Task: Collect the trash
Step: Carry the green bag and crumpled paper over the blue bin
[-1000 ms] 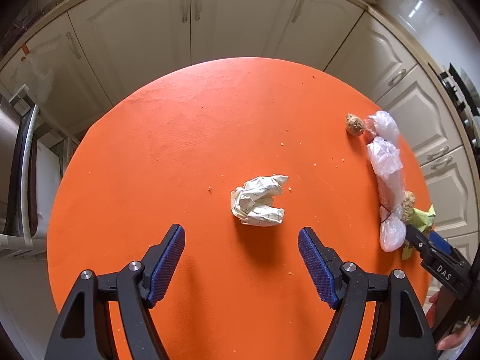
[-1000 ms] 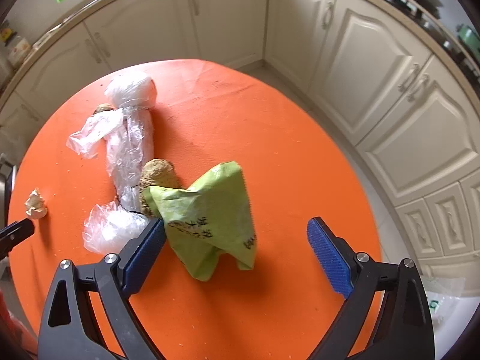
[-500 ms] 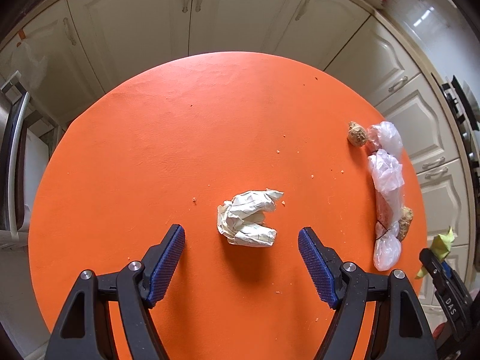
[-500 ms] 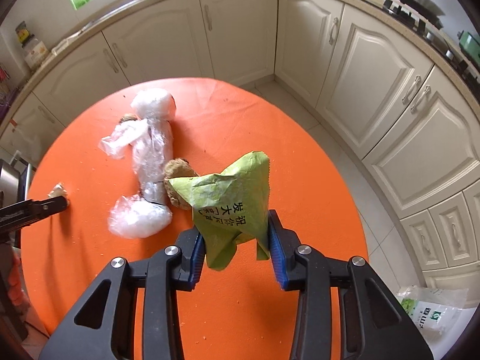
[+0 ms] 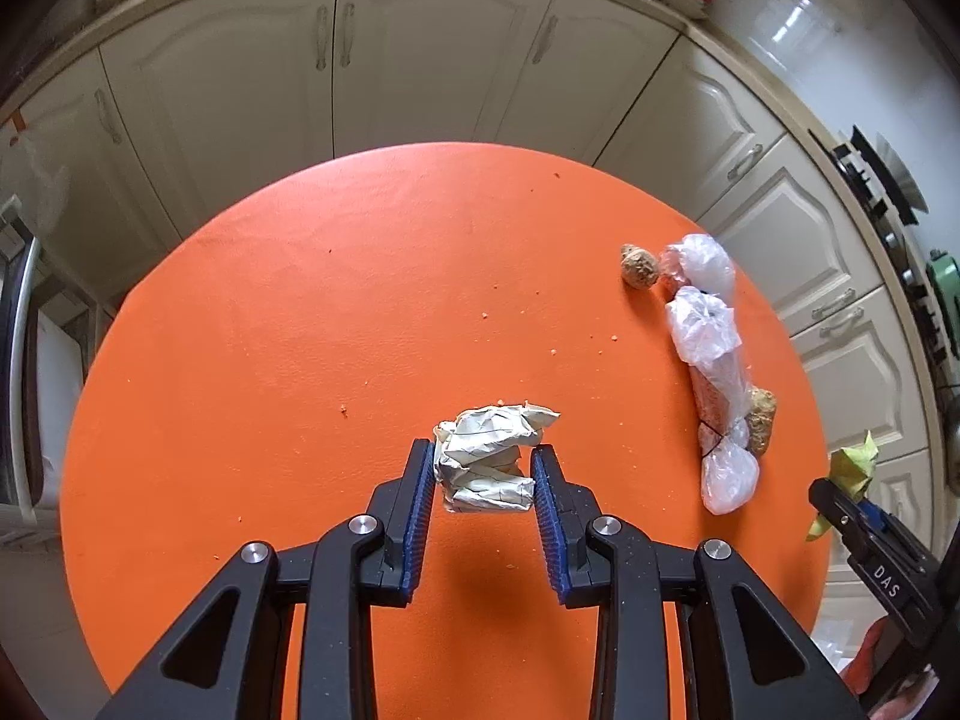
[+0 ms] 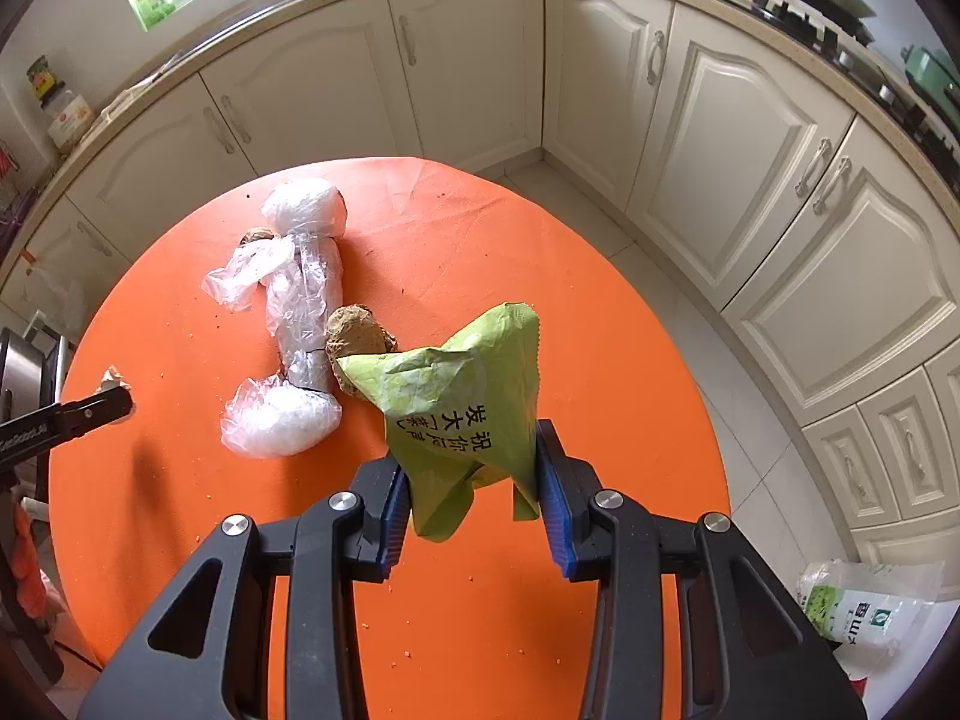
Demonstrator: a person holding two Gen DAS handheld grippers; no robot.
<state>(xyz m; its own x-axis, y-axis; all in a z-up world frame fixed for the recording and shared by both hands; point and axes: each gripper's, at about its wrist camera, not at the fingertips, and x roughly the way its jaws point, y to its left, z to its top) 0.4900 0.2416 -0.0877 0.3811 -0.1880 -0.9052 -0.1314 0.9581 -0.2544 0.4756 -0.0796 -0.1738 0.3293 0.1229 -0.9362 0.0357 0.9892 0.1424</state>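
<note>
While our left gripper [image 5: 483, 471] closes its jaws on the crumpled paper wad [image 5: 489, 461], which sits square between the pads with its long side across them, our right gripper [image 6: 474, 477] grips the green wrapper [image 6: 462, 402] clear of the orange table [image 5: 300, 312]. Well off to the right lie the plastic bag [image 5: 708, 348] and two brown lumps [image 5: 639, 264], obstructing nothing.

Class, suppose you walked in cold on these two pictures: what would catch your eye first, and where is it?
The round orange table fills both views. The right tongs hold a green wrapper above its near side, while the left tongs are closing on a crumpled paper wad near the middle. A clear plastic bag lies beside two brown lumps.
</note>
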